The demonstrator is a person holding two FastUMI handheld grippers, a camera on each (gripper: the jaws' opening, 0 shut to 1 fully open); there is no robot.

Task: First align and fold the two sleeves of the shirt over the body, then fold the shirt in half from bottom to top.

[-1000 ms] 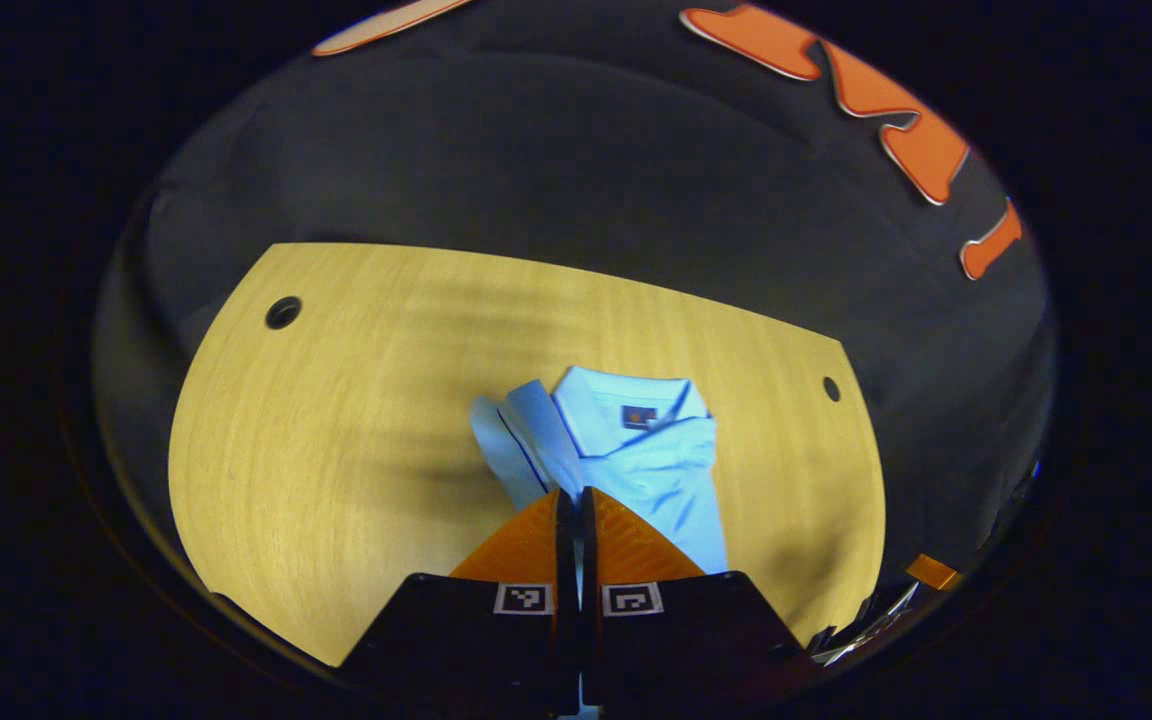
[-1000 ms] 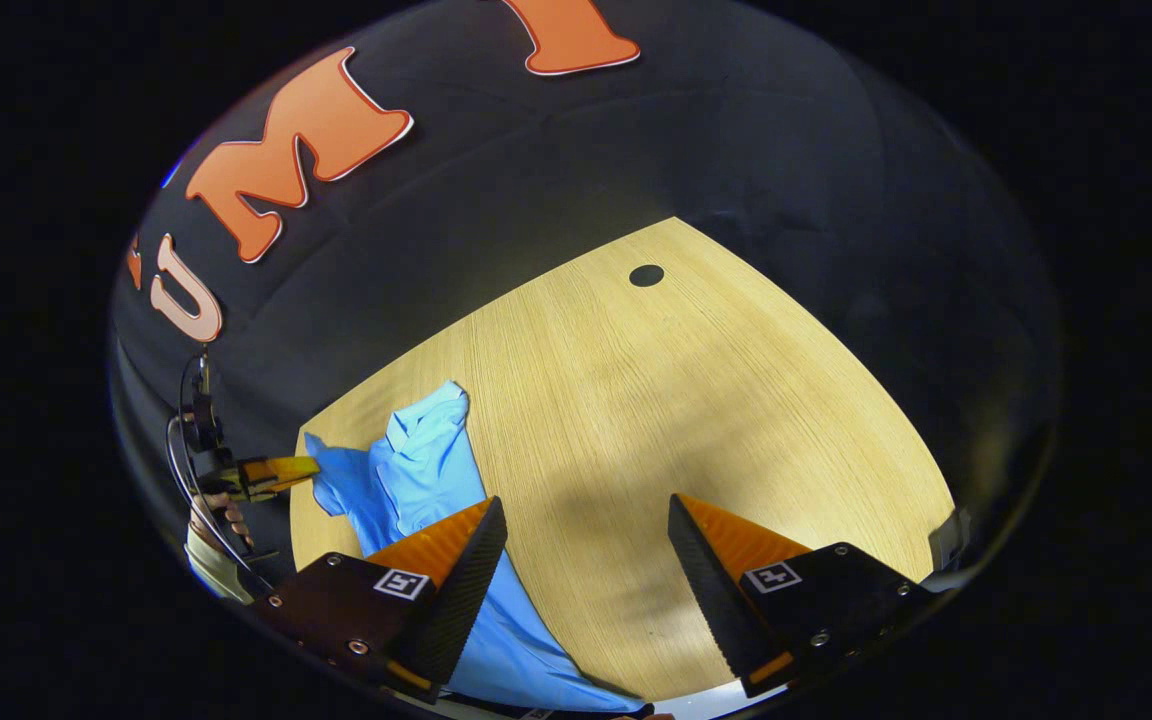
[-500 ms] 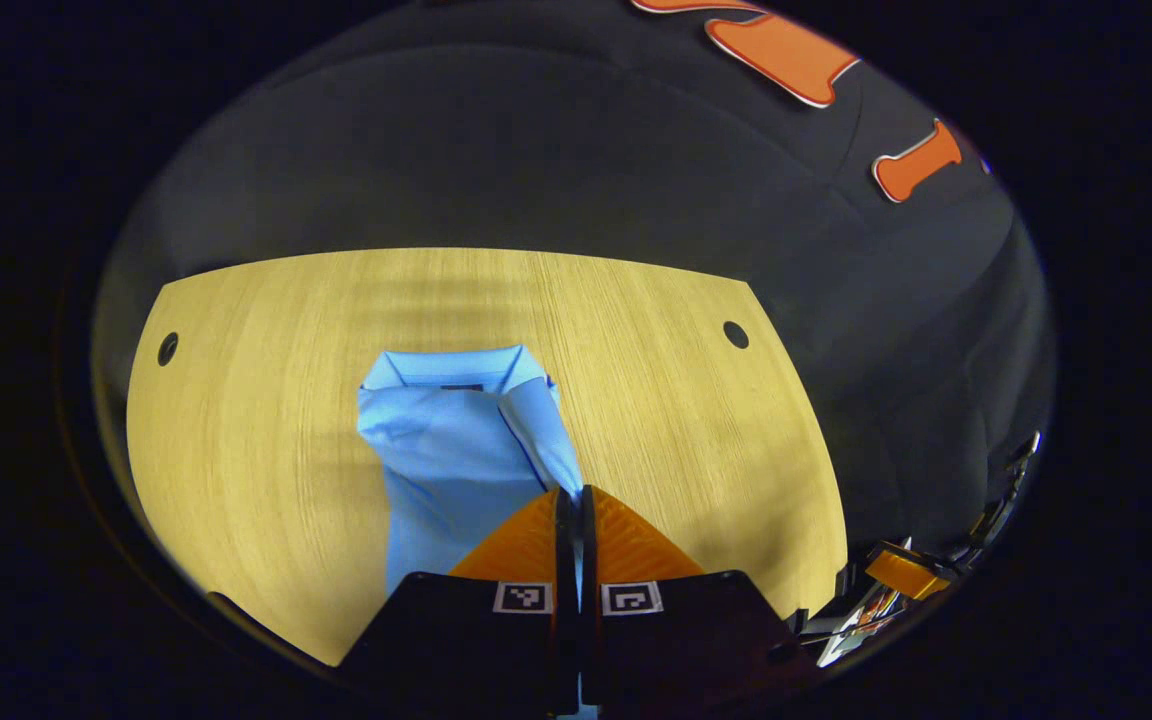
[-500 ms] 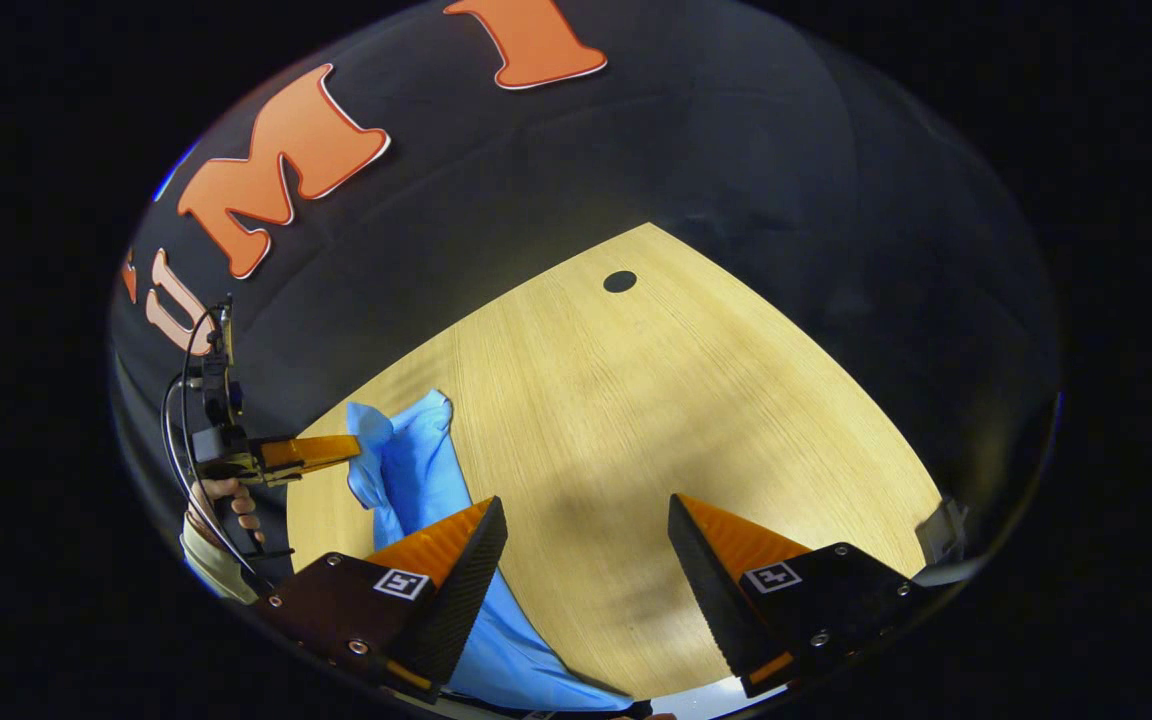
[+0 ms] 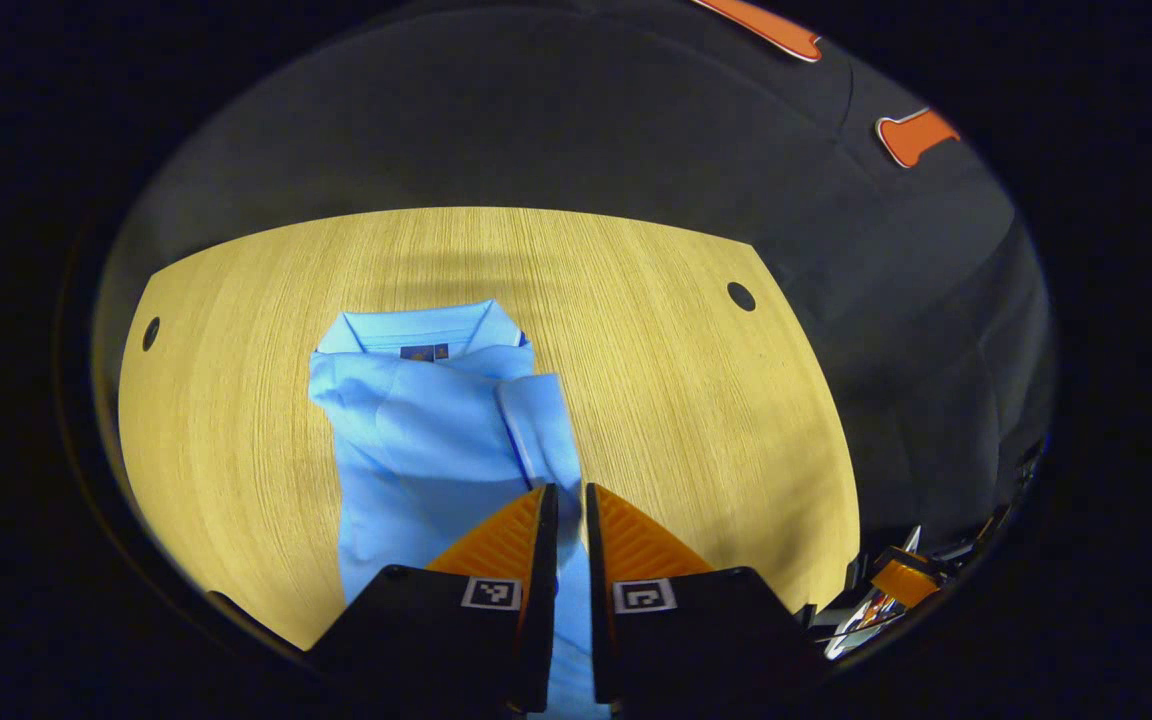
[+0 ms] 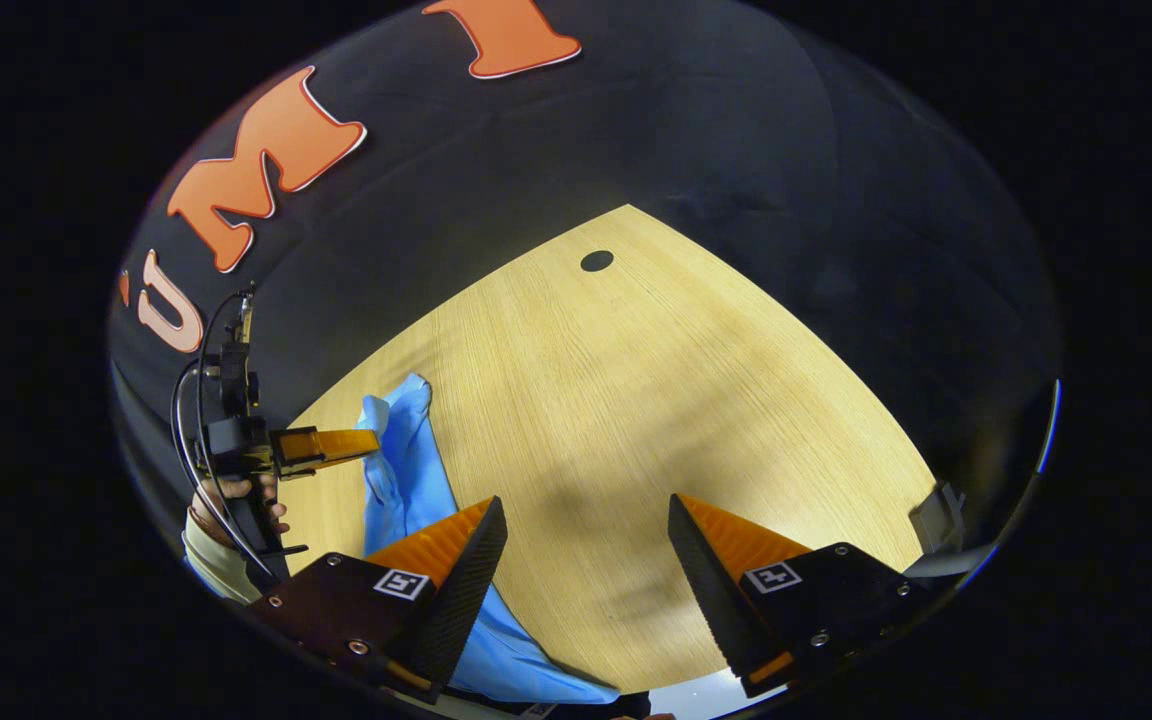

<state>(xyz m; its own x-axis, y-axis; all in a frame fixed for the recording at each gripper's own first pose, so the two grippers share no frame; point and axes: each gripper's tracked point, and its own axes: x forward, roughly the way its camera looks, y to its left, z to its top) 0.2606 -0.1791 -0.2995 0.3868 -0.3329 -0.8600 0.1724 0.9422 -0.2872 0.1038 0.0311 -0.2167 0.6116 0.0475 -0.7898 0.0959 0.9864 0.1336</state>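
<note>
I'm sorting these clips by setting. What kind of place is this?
Probably a recording booth, not a home: a bare wooden table with cable holes, black cloth wall close behind, and only a light blue shirt on it.

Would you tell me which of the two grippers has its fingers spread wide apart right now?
The right gripper: its fingers stand wide apart over bare table, holding nothing. The left gripper has only a narrow slit between its fingers, with the blue shirt sleeve running into it.
</note>
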